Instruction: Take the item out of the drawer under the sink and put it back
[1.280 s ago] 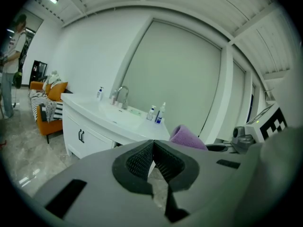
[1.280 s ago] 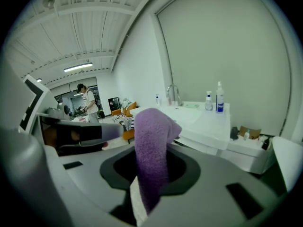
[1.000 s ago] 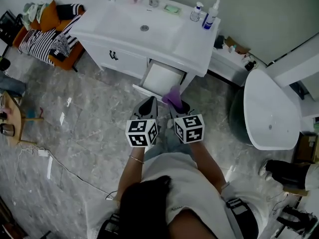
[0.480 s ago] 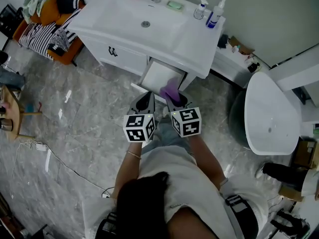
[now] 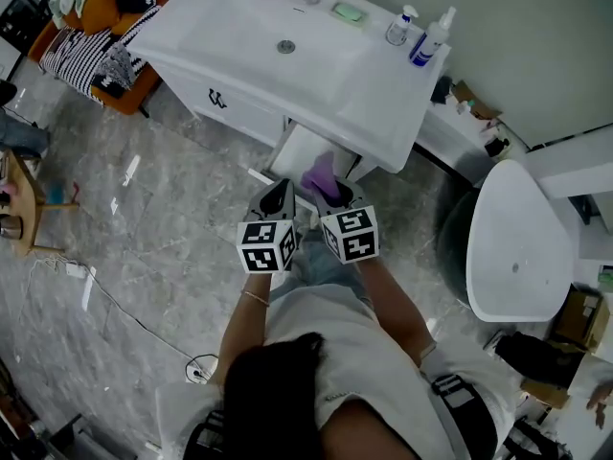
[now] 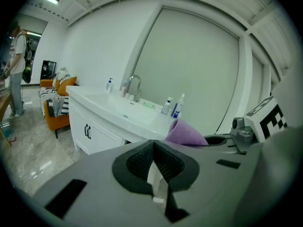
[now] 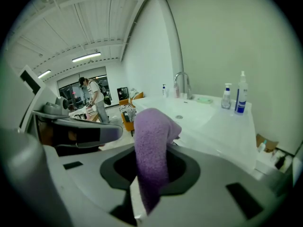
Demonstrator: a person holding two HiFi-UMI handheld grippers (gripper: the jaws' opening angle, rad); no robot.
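The floor point(image 5: 144, 218) is grey, shiny stone, and a long white sink point(image 5: 383, 94) stands against a pale wall. Left of the sink is an orange seat point(image 5: 134, 103) with a striped cloth on it. A thin cord point(image 5: 115, 319) lies on the floor, well away from the sink.

Under the sink a white drawer point(image 5: 299, 151) is pulled out. Its back part is hidden under the sink top, and I cannot see what lies inside.

The left gripper point(image 6: 153, 150) is in front of the sink. Its jaws are pressed together with nothing between them. Just beside it, the right gripper point(image 5: 332, 194) pinches a purple towel point(image 7: 150, 141), held over the drawer below the sink's edge. The towel's low end is hidden behind the jaws.

Two bottles point(image 5: 433, 38) stand on the sink's right end. A big white tub point(image 5: 517, 247) sits right of the sink.
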